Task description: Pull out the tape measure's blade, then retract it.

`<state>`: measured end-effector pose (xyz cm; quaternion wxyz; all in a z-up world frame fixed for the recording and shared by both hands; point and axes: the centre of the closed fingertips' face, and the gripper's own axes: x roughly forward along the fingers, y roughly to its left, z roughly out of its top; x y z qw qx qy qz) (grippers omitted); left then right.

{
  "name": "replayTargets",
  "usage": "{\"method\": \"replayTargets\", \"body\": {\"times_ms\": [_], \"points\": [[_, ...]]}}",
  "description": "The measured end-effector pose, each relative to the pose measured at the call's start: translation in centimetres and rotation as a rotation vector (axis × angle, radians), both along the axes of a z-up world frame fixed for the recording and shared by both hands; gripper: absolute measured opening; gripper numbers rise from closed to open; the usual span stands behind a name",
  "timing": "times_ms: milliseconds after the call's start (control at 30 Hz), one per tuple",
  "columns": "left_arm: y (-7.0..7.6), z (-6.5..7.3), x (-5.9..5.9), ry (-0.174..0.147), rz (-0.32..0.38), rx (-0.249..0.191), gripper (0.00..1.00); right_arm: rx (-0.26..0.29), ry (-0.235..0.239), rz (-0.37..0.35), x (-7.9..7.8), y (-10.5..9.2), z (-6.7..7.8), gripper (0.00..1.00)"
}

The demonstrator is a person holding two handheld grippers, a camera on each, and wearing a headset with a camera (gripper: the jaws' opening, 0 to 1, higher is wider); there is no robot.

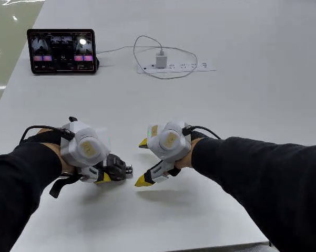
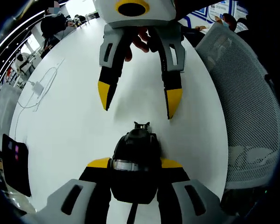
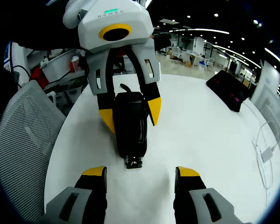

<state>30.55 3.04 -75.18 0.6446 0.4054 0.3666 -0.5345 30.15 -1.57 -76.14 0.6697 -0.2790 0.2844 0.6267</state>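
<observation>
A black tape measure [image 1: 116, 167] is held just above the white table [image 1: 242, 105], near its front edge. My left gripper [image 1: 109, 172] is shut on its case, and in the left gripper view the yellow-tipped jaws clamp both sides of the tape measure [image 2: 136, 156]. The blade's hook end [image 3: 133, 162] sticks out of the case toward my right gripper [image 1: 143, 163]. That gripper faces the tape measure with its jaws open. Nothing lies between its fingertips [image 3: 94, 171], and the hook sits just short of them. No blade length is drawn out.
A tablet [image 1: 62, 50] with a lit screen stands at the far left of the table. A power strip [image 1: 184, 66] with a white charger [image 1: 161, 59] and looped cable lies at the back centre. A grey mesh chair [image 2: 242, 102] stands by the table's near edge.
</observation>
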Motion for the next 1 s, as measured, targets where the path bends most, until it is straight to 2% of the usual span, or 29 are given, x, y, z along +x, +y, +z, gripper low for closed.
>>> {"method": "replayTargets", "body": {"times_ms": [367,433,567,667,733,1000], "points": [[0.0,-0.2,0.0,-0.004,0.003,-0.017,0.32,-0.043,-0.011,0.054,-0.6,0.9,-1.2,0.31],[-0.1,-0.1,0.0,-0.007,0.004,-0.025,0.32,-0.048,-0.011,0.059,-0.8,1.1,-1.4,0.29],[-0.1,-0.1,0.1,-0.012,0.003,-0.030,0.32,-0.050,-0.038,0.079,-0.9,1.7,-1.6,0.12],[-0.1,-0.1,0.1,-0.010,0.003,-0.031,0.32,-0.055,-0.043,0.085,-0.8,1.7,-1.8,0.12],[-0.1,-0.2,0.0,-0.009,0.004,-0.030,0.32,-0.055,-0.015,0.061,-0.7,1.7,-1.9,0.12],[-0.2,-0.3,0.0,-0.004,0.008,-0.028,0.32,-0.075,-0.022,0.056,-0.7,1.8,-2.0,0.13]]}}
